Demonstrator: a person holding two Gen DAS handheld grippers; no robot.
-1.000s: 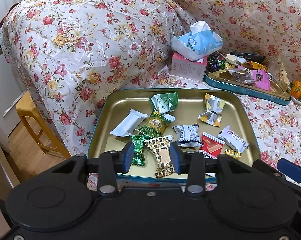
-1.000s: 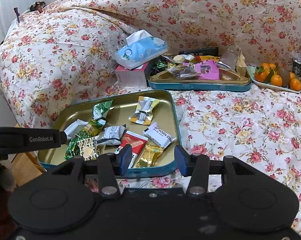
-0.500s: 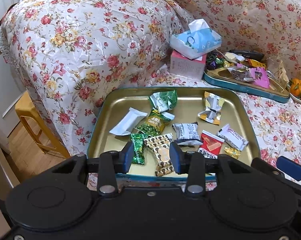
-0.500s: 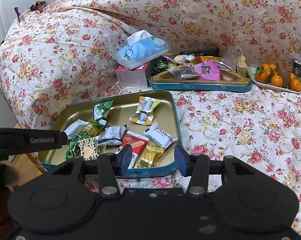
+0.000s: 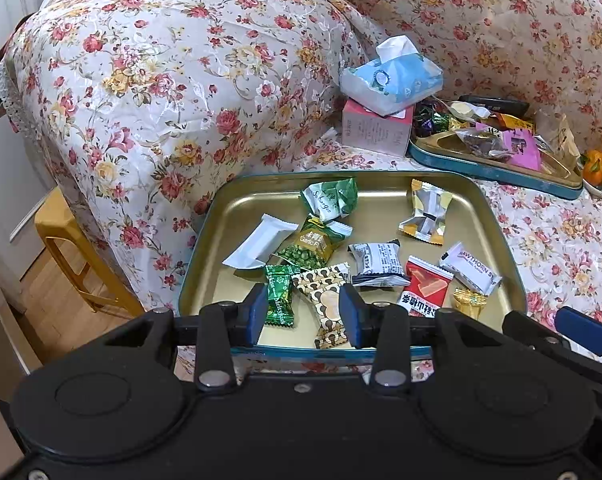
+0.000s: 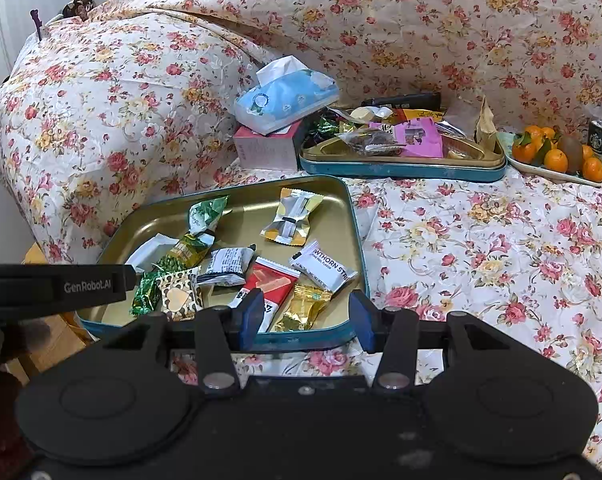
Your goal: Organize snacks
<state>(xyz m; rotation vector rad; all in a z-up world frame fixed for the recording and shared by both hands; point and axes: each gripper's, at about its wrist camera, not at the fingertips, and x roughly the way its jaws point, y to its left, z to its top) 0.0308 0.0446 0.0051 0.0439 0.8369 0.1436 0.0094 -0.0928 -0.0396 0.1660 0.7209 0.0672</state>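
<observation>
A gold tin tray with a teal rim (image 5: 229,216) (image 6: 353,216) lies on the floral cover and holds several wrapped snacks: a white packet (image 5: 261,242), a green pea bag (image 5: 313,242), a brown patterned packet (image 5: 329,304), a red packet (image 5: 423,286) (image 6: 269,284), a gold candy (image 6: 305,306). My left gripper (image 5: 301,316) is open and empty, above the tray's near edge over the brown packet. My right gripper (image 6: 305,318) is open and empty, above the near edge by the gold candy. A second tray (image 6: 401,166) further back holds more snacks.
A blue tissue pack (image 6: 287,94) sits on a pink box (image 6: 267,146) left of the far tray. A plate of oranges (image 6: 557,158) and a can (image 6: 600,136) stand at the right. A sofa arm (image 5: 161,80) rises left; a yellow stool (image 5: 69,256) stands below.
Both grippers have shifted only slightly; the left view has drifted a little over the tray. No snack has moved.
</observation>
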